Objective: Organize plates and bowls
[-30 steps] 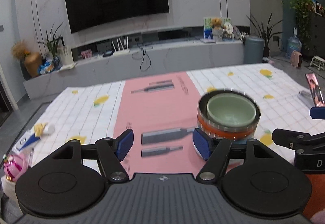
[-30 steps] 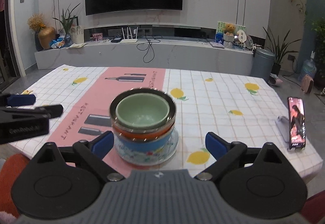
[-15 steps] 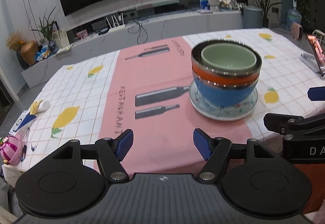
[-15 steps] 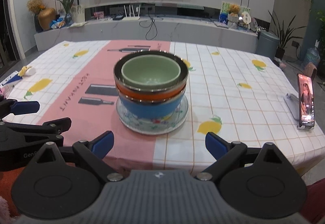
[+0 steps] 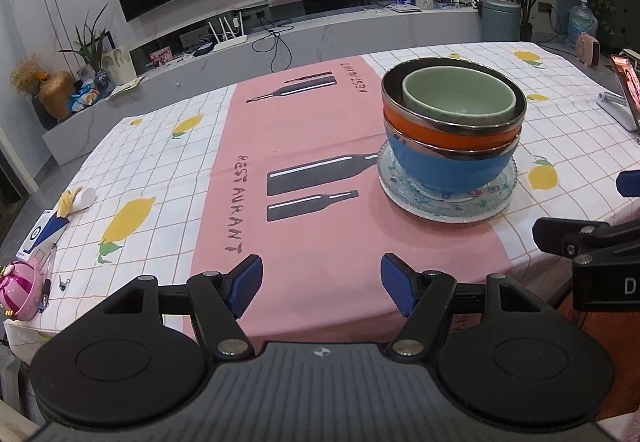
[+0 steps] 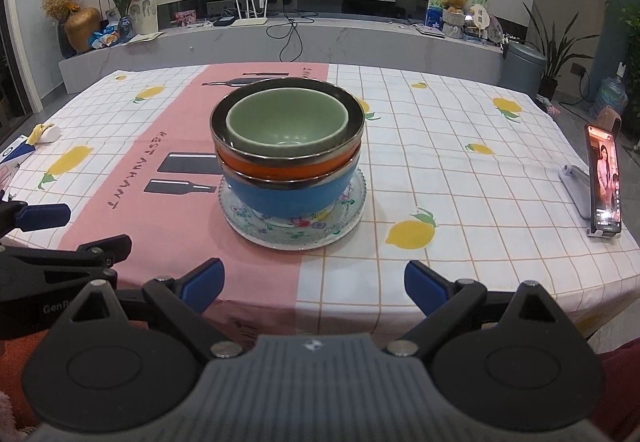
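Blue-padded left claw (image 5: 322,284) gaping, nothing in it | right claw (image 6: 314,284) spread wide, empty too | both short of the stack | on the worktop (image 6: 460,145): glass plate (image 6: 352,213), blue bowl (image 6: 288,197), orange bowl (image 6: 280,170), green bowl (image 6: 286,121) nested on top | phone (image 6: 603,189) propped far right

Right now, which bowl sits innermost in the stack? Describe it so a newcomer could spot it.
On the lemon-print tablecloth stands a clear patterned glass plate bearing nested bowls. The pale green ceramic bowl sits inside the orange steel-rimmed bowl, above the blue steel-rimmed bowl. It alone is smallest, matte, with no metal rim.
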`<state>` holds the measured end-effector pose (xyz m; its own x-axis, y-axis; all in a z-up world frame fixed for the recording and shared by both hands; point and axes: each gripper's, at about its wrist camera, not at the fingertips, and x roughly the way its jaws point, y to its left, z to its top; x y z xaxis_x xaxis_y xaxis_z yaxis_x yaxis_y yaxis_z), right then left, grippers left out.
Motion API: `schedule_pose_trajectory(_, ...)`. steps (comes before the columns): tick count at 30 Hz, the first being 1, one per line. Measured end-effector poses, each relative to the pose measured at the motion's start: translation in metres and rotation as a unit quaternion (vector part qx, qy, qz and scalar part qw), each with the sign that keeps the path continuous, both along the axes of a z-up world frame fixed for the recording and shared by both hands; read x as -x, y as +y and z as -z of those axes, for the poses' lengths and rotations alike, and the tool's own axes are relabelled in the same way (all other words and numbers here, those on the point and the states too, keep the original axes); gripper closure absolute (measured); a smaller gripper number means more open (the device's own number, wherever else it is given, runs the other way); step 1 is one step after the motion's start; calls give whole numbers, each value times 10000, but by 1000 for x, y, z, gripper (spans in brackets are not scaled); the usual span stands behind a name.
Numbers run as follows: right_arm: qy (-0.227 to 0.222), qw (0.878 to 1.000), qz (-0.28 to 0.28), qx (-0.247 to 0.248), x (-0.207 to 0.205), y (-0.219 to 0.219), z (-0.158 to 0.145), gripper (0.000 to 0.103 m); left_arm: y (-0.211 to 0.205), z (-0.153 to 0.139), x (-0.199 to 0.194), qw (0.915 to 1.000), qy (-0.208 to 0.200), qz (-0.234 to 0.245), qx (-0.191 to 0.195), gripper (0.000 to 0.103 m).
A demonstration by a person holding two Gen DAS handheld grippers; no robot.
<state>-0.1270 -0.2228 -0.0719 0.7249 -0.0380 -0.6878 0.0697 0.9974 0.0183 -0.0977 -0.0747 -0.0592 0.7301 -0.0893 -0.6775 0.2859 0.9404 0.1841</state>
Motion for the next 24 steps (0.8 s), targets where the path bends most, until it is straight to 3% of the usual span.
schedule_pose_trajectory(24, 55, 10000, -35, 1, -4, 4, 2, 8, 3, 0, -2, 10000, 40, -59, 69, 23)
